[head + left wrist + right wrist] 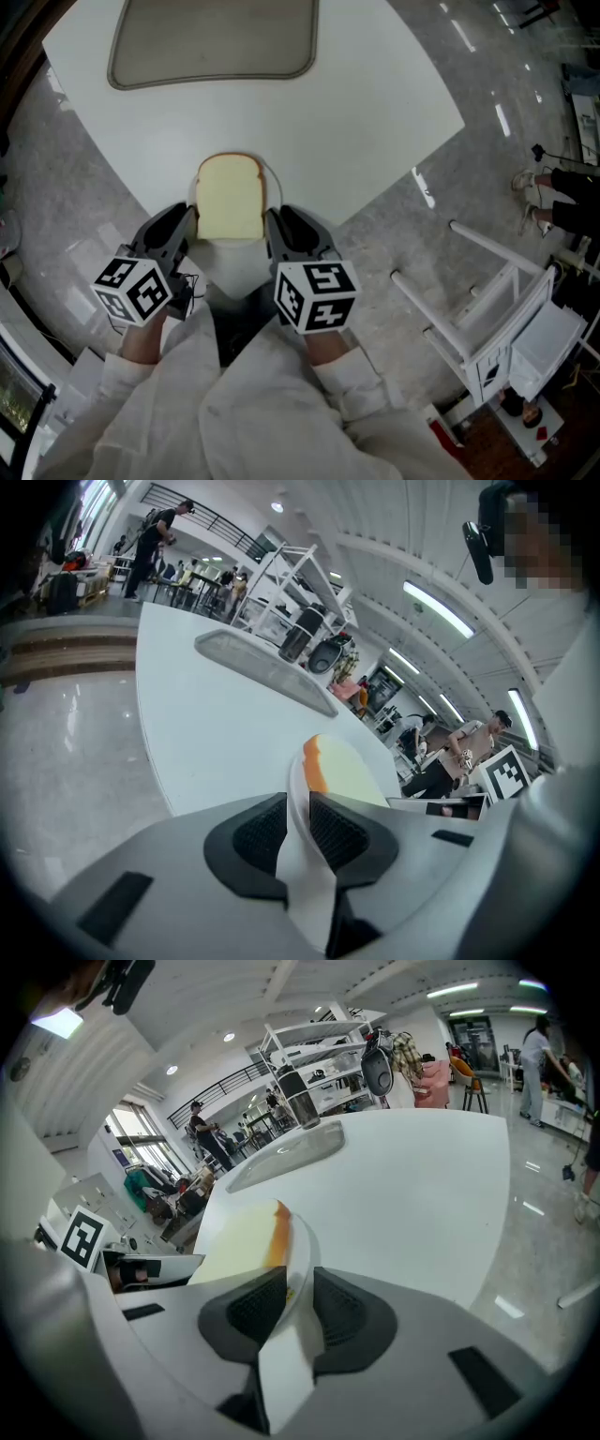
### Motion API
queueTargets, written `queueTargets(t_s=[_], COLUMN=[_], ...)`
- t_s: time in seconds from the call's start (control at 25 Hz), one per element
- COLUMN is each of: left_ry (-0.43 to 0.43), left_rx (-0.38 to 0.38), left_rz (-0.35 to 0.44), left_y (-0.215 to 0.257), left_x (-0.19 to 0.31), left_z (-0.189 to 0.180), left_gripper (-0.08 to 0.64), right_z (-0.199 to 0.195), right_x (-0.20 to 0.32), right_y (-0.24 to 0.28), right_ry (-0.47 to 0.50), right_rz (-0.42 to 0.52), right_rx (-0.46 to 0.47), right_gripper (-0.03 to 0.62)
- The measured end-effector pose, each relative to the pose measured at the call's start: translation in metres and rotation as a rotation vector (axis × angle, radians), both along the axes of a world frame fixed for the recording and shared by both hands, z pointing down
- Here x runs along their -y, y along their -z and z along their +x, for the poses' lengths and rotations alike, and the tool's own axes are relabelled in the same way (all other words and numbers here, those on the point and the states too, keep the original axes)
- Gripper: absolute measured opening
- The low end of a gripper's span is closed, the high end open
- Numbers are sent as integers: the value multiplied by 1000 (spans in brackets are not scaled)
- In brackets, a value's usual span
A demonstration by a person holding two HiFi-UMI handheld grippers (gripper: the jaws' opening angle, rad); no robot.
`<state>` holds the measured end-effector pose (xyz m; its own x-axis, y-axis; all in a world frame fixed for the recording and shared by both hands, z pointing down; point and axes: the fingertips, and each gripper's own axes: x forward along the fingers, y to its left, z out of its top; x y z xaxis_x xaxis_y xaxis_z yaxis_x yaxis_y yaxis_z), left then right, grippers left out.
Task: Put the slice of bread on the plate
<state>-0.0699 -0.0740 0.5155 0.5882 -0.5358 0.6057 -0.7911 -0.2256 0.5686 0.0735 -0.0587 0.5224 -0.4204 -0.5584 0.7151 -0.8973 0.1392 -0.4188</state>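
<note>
Broadly, I see a white table (pixel 375 103) across the upper half of the head view, with a shallow grey tray (pixel 211 37) at the top. At lower centre, a white plate (pixel 231 258) holds the slice of bread (pixel 230 197) flat. My left gripper (pixel 190 225) pinches the plate's left rim and my right gripper (pixel 272 223) pinches its right rim, both with narrow jaws. Each gripper's cube shows black-and-white square markers.

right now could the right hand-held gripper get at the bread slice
Probably not yet: the right hand-held gripper is shut on the rim of the plate, as is the left hand-held gripper. The bread slice lies uncovered on the plate, so only that grip stands in the way.
</note>
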Motion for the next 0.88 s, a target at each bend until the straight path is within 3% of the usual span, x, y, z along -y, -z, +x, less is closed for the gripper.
queueTargets(t_s=[0.48,0.88], left_ry=[-75,-69], left_rx=[9,4], left_rz=[-34,-42], left_y=[-1,-1], left_x=[0,0], left_z=[5,6], left_gripper=[72,66], right_z=[-1,-1], right_x=[0,3], right_y=[0,-1], right_ry=[29,54], right_rz=[-6,-10], right_rx=[2,-15], right_gripper=[75,75])
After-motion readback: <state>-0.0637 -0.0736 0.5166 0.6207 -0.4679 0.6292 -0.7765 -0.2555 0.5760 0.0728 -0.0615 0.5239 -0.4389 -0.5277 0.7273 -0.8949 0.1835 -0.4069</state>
